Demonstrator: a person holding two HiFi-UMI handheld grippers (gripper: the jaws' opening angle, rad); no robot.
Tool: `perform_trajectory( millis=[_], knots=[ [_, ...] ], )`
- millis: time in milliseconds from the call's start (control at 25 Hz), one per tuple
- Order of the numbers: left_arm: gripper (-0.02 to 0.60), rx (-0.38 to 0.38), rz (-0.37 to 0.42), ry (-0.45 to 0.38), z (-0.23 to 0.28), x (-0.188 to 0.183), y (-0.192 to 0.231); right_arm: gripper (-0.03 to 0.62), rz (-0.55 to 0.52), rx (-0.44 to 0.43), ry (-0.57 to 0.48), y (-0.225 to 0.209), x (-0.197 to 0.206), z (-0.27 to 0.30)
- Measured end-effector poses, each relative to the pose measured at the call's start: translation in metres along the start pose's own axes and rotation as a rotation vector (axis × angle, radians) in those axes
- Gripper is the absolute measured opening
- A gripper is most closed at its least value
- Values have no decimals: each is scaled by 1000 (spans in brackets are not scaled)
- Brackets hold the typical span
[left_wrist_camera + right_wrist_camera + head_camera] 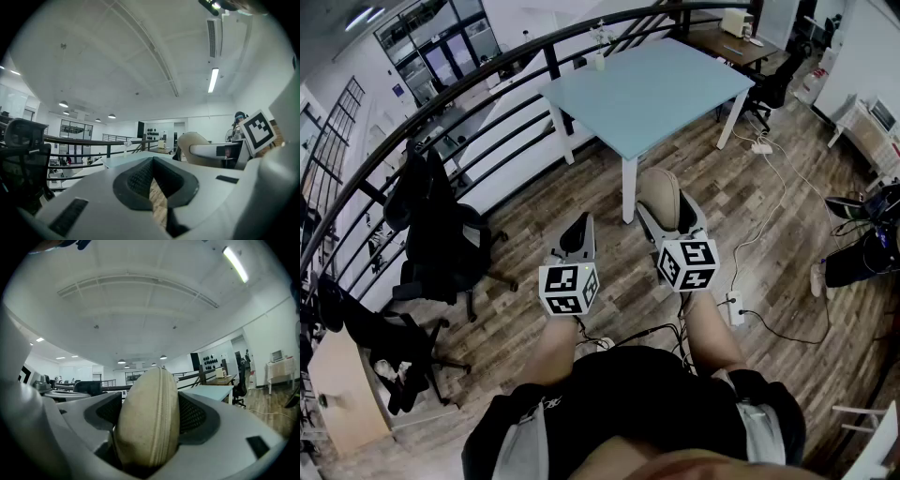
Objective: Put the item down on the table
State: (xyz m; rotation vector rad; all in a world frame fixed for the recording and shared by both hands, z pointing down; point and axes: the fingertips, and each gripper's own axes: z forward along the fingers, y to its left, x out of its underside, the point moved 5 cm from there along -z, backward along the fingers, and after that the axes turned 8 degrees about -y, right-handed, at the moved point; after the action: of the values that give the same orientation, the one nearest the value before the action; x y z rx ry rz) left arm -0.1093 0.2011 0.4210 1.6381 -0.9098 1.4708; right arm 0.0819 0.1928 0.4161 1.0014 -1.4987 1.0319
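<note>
Drop risk: the beige zip case (149, 420) hangs over bare wooden floor (534, 202), not over the tabletop (661, 89). Any slackening of the grip here would, I'd say, send it to the boards.
Slip risk: the case is rounded and bulging. The pads press on its curved sides, so a jolt while walking could squeeze it forward out of the gripper.
Trip risk: a white cable and power strip (734, 307) lie on the floor just right of the right gripper. A careless step towards the table might catch them.
Placement risk: set down on its narrow zip edge, as it is held now, it would likely topple or roll towards the tabletop's rim.
Right gripper (673, 217): jaws spread wide and clamped on the case, which fills the gap between the pads, zip seam facing up.
Left gripper (578, 234): just left of the right one, jaws drawn together with nothing between them and only floor showing past them.
Case position: in the right gripper, carried in the air.
Tabletop position: ahead of both grippers, well apart.
</note>
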Motion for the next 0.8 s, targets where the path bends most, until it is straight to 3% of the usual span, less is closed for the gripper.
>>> perform_trajectory(
  millis=[400,800],
  knots=[
    [11,25,10,5,0,-7,-4,380,37,32,-26,1,-8,-7],
    [11,51,-16,0,2,-8,33,382,20,57,-44,26,-6,9]
  ],
)
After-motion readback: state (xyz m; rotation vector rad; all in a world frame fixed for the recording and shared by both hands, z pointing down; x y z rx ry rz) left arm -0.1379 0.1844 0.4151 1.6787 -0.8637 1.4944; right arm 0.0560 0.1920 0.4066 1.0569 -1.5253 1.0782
